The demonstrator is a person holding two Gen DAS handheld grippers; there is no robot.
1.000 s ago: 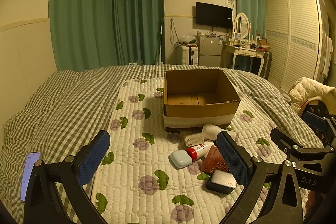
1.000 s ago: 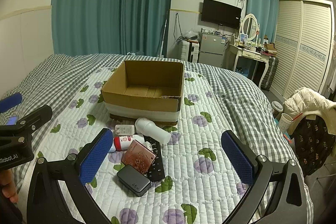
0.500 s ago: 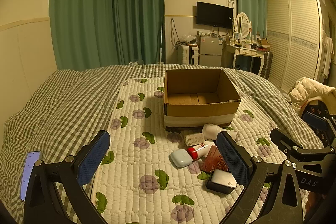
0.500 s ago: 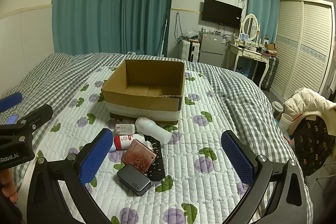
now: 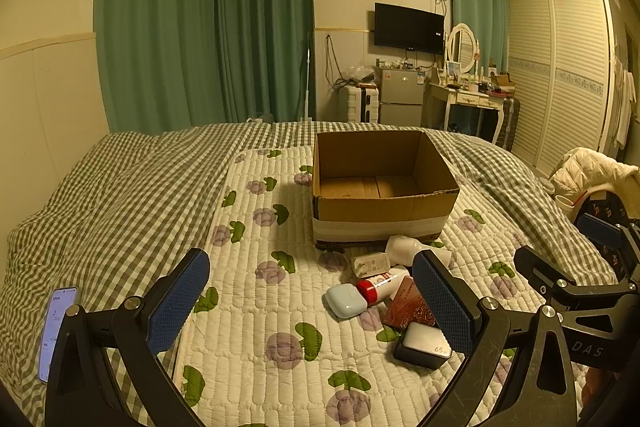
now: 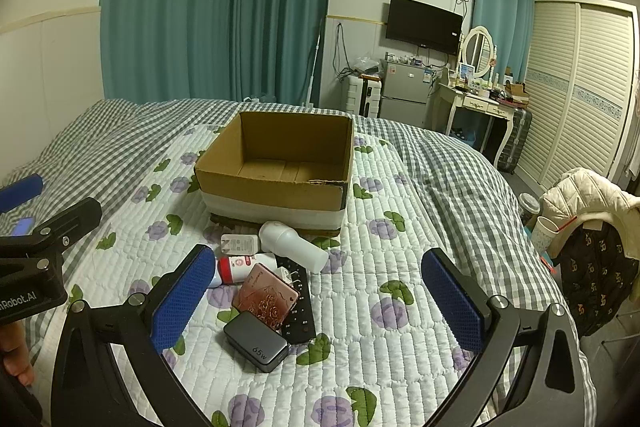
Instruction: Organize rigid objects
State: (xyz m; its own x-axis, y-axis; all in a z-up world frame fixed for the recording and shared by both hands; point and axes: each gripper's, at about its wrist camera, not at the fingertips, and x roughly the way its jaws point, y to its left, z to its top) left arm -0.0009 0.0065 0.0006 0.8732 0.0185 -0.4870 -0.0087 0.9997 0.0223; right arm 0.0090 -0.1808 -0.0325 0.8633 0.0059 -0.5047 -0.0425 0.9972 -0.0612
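Observation:
An open, empty cardboard box (image 5: 384, 187) (image 6: 276, 163) stands on the quilted bed. In front of it lies a heap of small things: a white bottle (image 6: 292, 241), a white plug adapter (image 6: 239, 244), a red-capped tube (image 6: 244, 267), a pale blue case (image 5: 345, 301), a rose-patterned brown case (image 6: 265, 301), a black remote (image 6: 298, 307) and a dark 65W charger (image 6: 256, 345). My left gripper (image 5: 308, 301) is open and empty above the quilt, left of the heap. My right gripper (image 6: 320, 305) is open and empty, hovering near the heap.
A phone (image 5: 56, 331) lies on the checked blanket at the far left. A chair with a cream jacket (image 6: 588, 199) and a dark bag stands right of the bed. Dresser, fridge and wardrobe stand beyond the bed's far end.

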